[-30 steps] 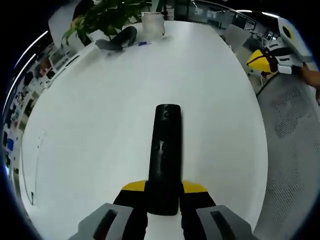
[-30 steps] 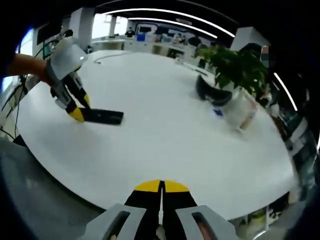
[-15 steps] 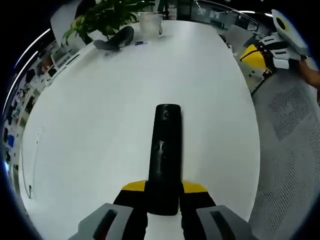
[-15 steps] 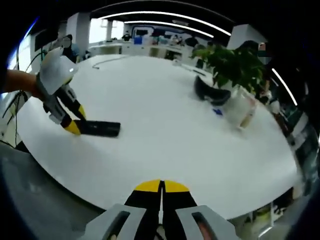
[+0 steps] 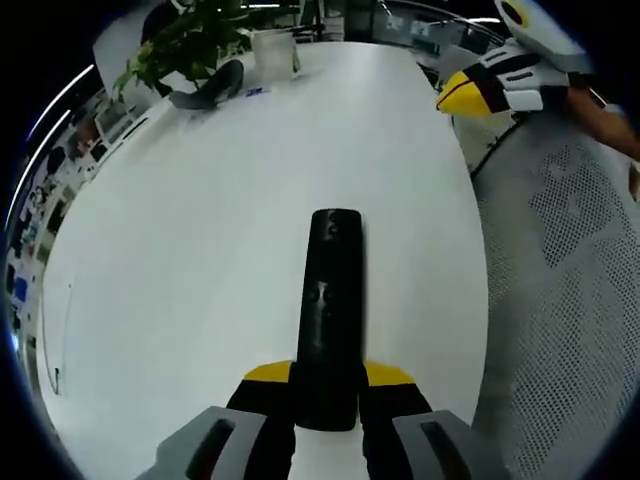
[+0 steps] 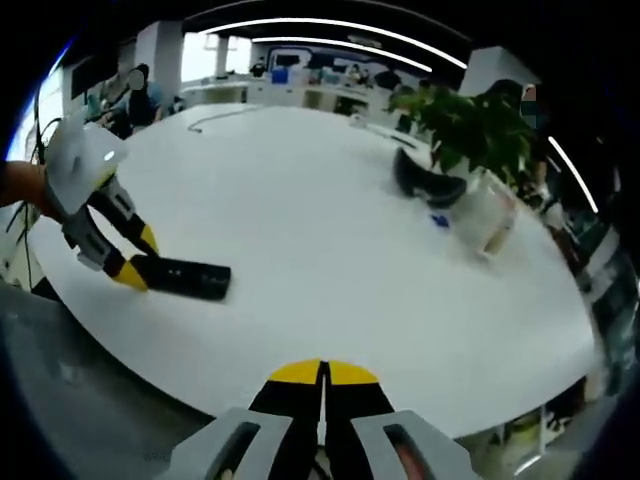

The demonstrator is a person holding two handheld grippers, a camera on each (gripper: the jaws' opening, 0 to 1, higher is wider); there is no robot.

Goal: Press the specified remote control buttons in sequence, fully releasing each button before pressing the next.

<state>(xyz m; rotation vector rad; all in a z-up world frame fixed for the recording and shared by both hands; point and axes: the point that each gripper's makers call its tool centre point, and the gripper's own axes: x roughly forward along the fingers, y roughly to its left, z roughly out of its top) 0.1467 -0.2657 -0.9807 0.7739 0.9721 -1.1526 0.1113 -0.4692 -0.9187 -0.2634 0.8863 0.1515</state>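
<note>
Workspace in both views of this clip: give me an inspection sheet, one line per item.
Surface: large white oval table, mostly bare.
Job's things: long black remote control lying on the table, near end clamped in the left tool; also seen from the right gripper view.
Clutter: green leafy potted plant, dark curved headset-like object, translucent white container, small blue item.
Grippers: left tool shut on the remote; right tool shut, empty, short of the table edge.
Cables: thin line on the far table, unclear.
Surroundings: open office; grey mesh chair.
</note>
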